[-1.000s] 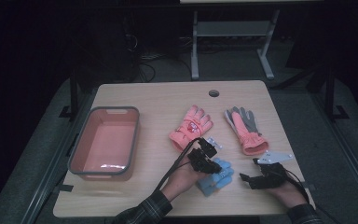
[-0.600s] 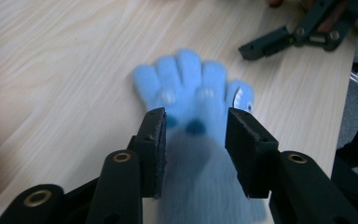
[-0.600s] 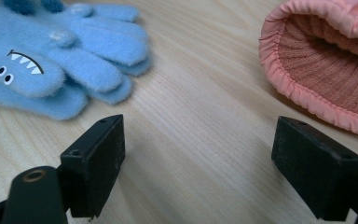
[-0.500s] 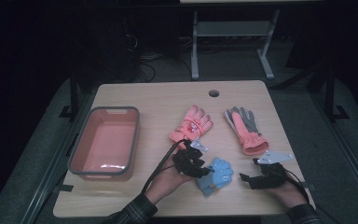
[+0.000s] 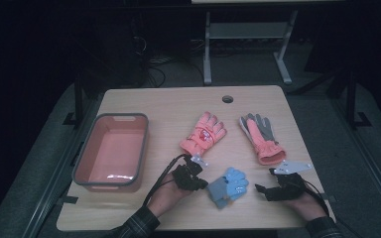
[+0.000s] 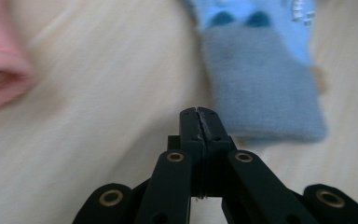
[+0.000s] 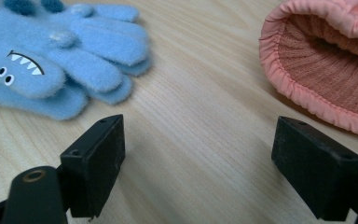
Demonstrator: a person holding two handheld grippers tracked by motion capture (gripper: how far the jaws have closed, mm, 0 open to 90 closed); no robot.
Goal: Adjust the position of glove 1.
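A pair of blue monster-face gloves [image 5: 228, 186] lies near the table's front edge, between my two grippers. My left gripper [image 5: 198, 182] sits just left of the grey cuff [image 6: 261, 88]; its jaws have just been closing and now meet with nothing between them [image 6: 199, 116]. My right gripper [image 5: 265, 191] rests to the right of the blue gloves [image 7: 60, 60], open and empty [image 7: 198, 163]. The ribbed cuff of a pink glove [image 7: 326, 70] lies ahead of it on the right.
One pink glove [image 5: 203, 134] lies mid-table and another with a grey palm [image 5: 263, 136] lies to its right. A pink bin with a grey rim [image 5: 141, 148] stands at the left. A round cable hole [image 5: 227, 99] marks the far edge.
My left hand has slid leftwards, off the blue gloves' edge to a spot beside the cuff. The right hand and the gloves have stayed put.
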